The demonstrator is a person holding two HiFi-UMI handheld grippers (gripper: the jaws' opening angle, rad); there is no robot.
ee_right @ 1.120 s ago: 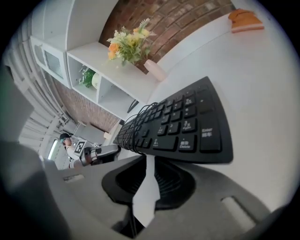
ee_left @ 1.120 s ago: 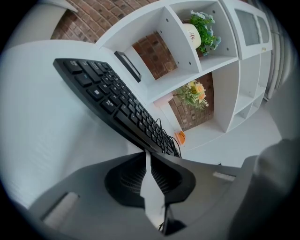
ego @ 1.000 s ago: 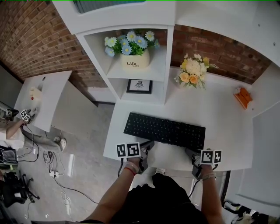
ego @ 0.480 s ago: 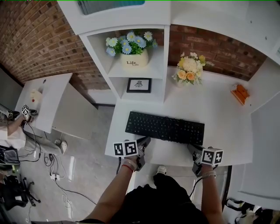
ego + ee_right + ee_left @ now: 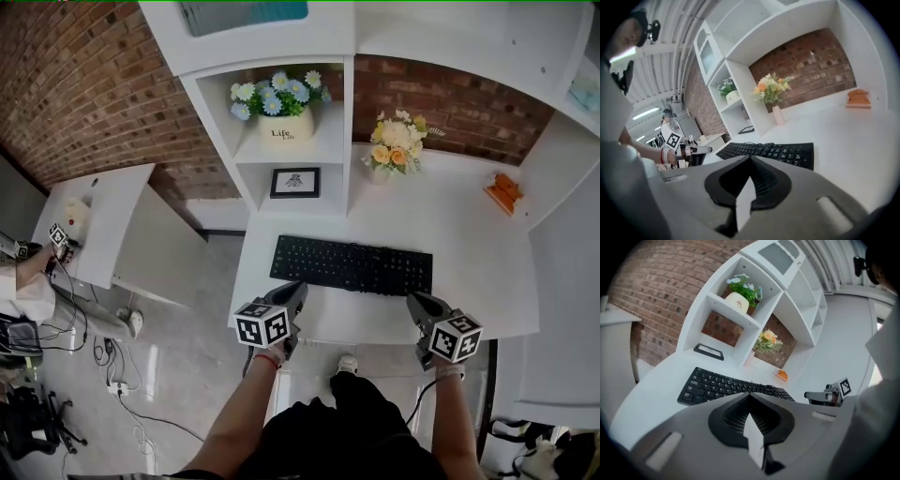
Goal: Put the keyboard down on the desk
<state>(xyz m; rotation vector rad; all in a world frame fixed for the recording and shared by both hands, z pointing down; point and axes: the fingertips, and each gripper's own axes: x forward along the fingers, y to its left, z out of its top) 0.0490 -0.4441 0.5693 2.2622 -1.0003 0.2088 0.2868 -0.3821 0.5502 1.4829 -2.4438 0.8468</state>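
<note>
1. Nearest me, my left gripper (image 5: 292, 292) and right gripper (image 5: 419, 304) hang at the front edge of the desk (image 5: 469, 246). Each gripper view shows its jaws pressed together on nothing, which the head view can't confirm.
2. Just beyond them the keyboard (image 5: 352, 265) lies flat on the desk, clear of both grippers. It is black and full-width, with its long edge towards me.
3. Farthest off, the right gripper view catches a person (image 5: 665, 124) whom the left gripper view misses.

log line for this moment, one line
keyboard: flat on desk | left claw: shut, empty, off keyboard | right claw: shut, empty, off keyboard | task: looks done
</note>
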